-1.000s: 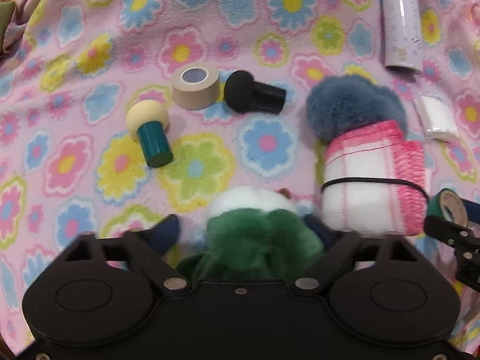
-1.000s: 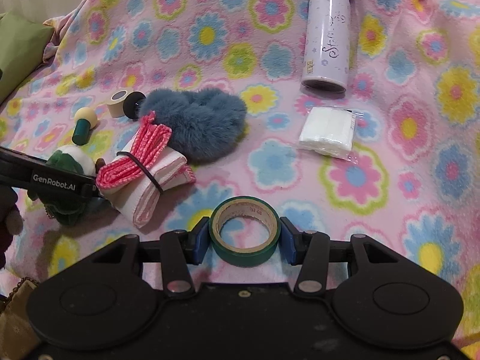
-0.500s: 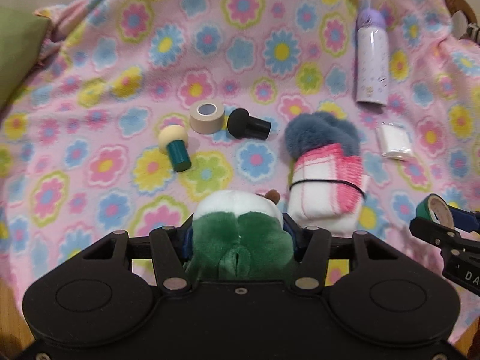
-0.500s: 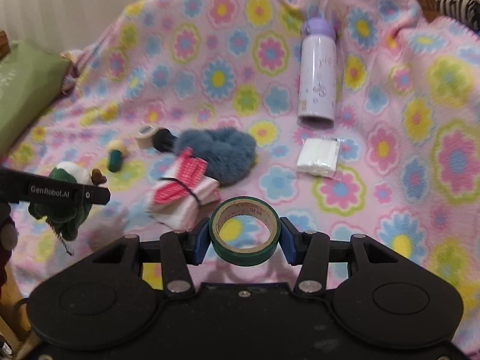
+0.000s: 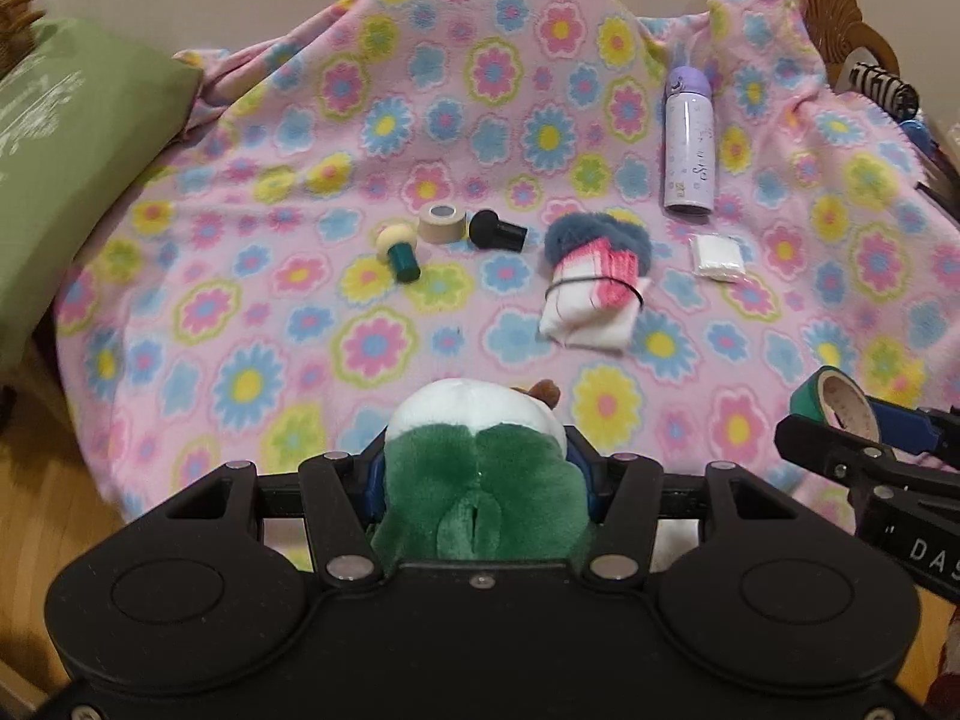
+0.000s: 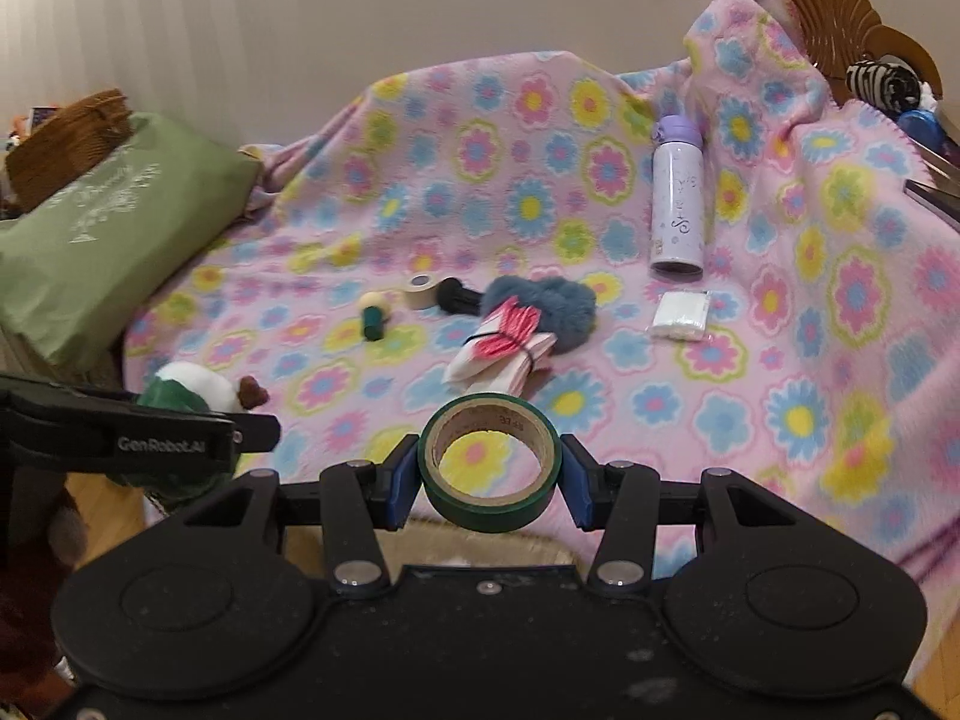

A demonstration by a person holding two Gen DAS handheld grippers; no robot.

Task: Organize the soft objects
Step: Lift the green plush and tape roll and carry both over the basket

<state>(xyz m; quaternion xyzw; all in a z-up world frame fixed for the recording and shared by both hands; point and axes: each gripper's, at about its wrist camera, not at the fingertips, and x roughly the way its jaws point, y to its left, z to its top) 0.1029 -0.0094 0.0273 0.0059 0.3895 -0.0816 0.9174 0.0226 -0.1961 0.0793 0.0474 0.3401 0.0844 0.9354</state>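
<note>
My left gripper is shut on a green and white plush toy, held in the air over the near edge of the flowered blanket; the toy also shows in the right wrist view. My right gripper is shut on a green tape roll, also held above the blanket's near edge; it shows in the left wrist view. On the blanket lie a blue fluffy item and a pink and white folded cloth bound with a black band.
On the blanket lie a beige tape roll, a black sponge stamp, a cream and green stamp, a lilac bottle and a white packet. A green cushion lies left. Wooden floor shows below.
Both grippers have lifted and pulled back from the blanket with the plush toy and the green tape roll held; the objects on the blanket look smaller and farther away.
</note>
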